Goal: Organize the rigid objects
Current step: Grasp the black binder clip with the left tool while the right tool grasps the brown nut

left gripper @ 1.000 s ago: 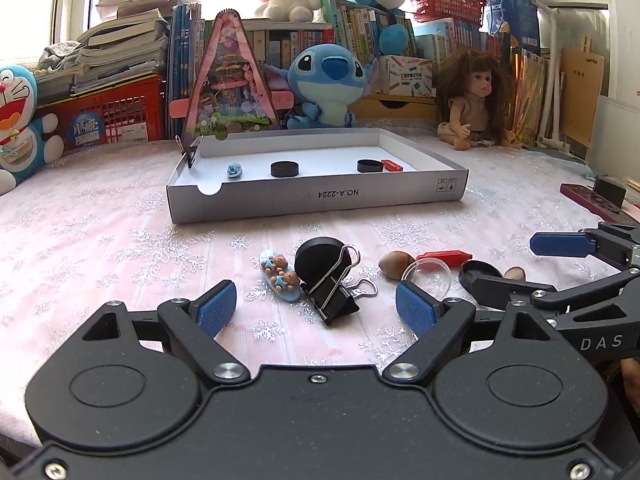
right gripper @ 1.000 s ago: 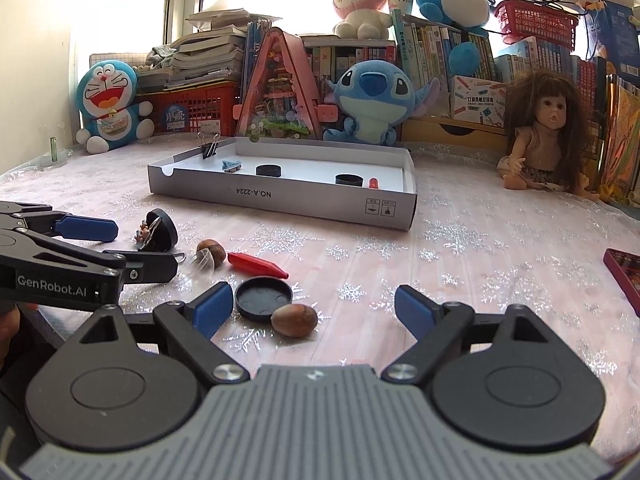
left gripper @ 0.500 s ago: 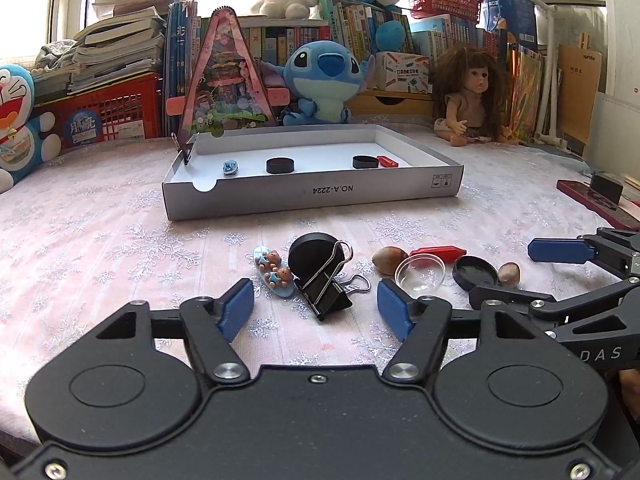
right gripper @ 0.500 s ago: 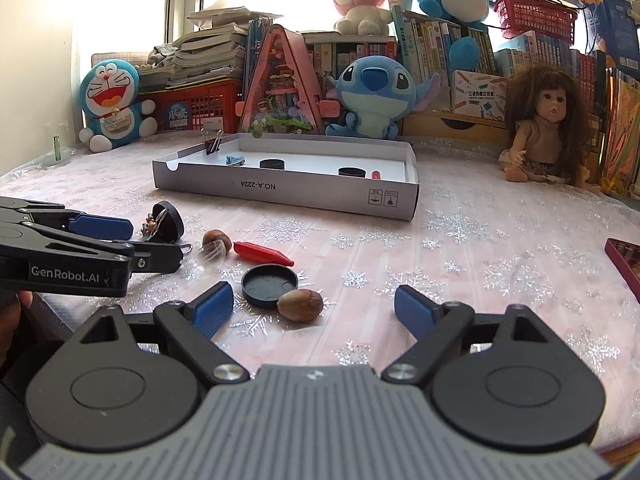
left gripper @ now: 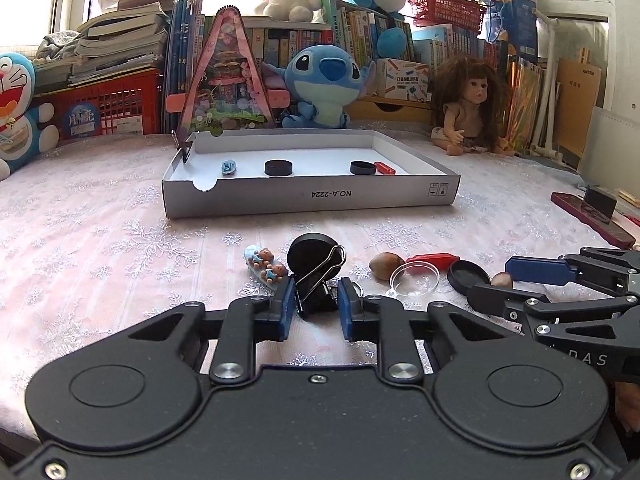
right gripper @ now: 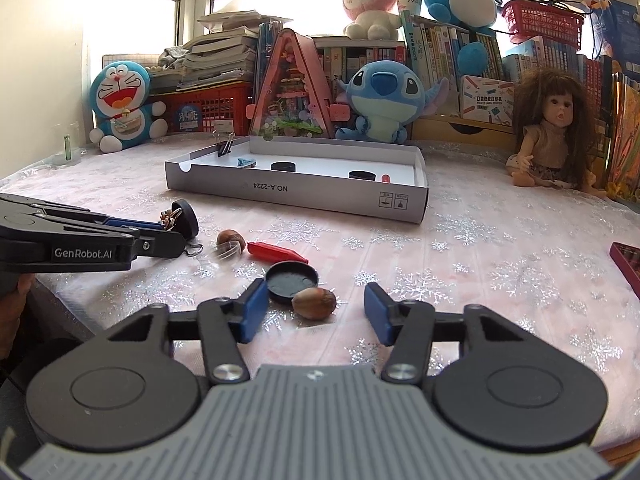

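My left gripper (left gripper: 314,306) has its blue pads either side of a black binder clip (left gripper: 314,294) on the tablecloth; the pads nearly touch it. A black cap (left gripper: 308,251) leans behind the clip, and a bear hair clip (left gripper: 264,266) lies to its left. My right gripper (right gripper: 316,312) is open with a hazelnut (right gripper: 314,303) between its pads. A black lid (right gripper: 292,281), a red piece (right gripper: 276,252), a second nut (right gripper: 230,237) and a clear dish (left gripper: 414,278) lie nearby. The white box (left gripper: 310,200) holds two black caps, a red piece and a blue item.
Plush toys, books, a red crate (left gripper: 106,114) and a doll (left gripper: 470,112) line the back. A dark red abacus (left gripper: 592,216) lies at the right edge of the table. Each gripper shows in the other's view.
My left gripper has narrowed from wide open to close around the binder clip. My right gripper has narrowed a little and moved forward, so the hazelnut sits between its pads.
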Tool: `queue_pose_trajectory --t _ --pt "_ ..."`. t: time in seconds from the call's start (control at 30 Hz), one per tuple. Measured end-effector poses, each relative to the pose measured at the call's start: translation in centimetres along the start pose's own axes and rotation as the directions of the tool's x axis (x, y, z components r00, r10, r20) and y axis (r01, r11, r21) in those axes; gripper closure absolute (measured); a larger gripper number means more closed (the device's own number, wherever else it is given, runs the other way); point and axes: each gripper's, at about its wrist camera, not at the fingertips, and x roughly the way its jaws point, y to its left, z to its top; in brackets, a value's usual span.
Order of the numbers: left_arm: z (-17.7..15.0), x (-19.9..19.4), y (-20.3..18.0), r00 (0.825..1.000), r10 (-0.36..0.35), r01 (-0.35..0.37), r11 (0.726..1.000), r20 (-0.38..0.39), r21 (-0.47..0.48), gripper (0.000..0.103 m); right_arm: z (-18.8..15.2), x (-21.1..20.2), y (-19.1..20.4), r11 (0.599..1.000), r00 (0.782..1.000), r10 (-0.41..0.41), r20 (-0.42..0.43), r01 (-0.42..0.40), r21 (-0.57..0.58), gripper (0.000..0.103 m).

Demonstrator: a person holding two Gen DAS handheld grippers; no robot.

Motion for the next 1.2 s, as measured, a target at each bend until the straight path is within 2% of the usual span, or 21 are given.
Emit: queue_pose_trajectory --t 0.2,0.7,1.0,1.13,1.2 --pt "-0.1 0.0 -0.3 1.000 -0.024 0.024 1.000 -0.002 0.002 0.081 -0.1 -0.2 0.1 1.000 1.000 0.014 0.000 -0.014 -0.001 0.055" --pt "-0.2 0.0 -0.6 0.999 -0.041 0.041 0.999 -0.003 0.001 0.081 -0.3 -0.5 0.2 0.999 0.999 0.037 0.005 -0.037 -0.006 0.056" --pt "0.0 -0.1 0.1 1.000 0.001 -0.001 0.999 0.002 -0.033 0.080 -0.4 -1.0 -0.4 1.000 1.000 0.011 0.011 -0.011 0.003 0.056" --pt "0.3 0.1 0.5 1.000 0.012 -0.012 0.999 0.005 -0.051 0.071 -0.4 -0.9 -0.5 1.000 1.000 -0.011 0.013 0.011 0.009 0.056" --pt "0.5 0.3 0.6 1.000 0.008 -0.008 0.998 0.003 -0.055 0.071 -0.4 -0.9 -0.6 1.000 1.000 -0.027 0.015 0.027 0.010 0.056"
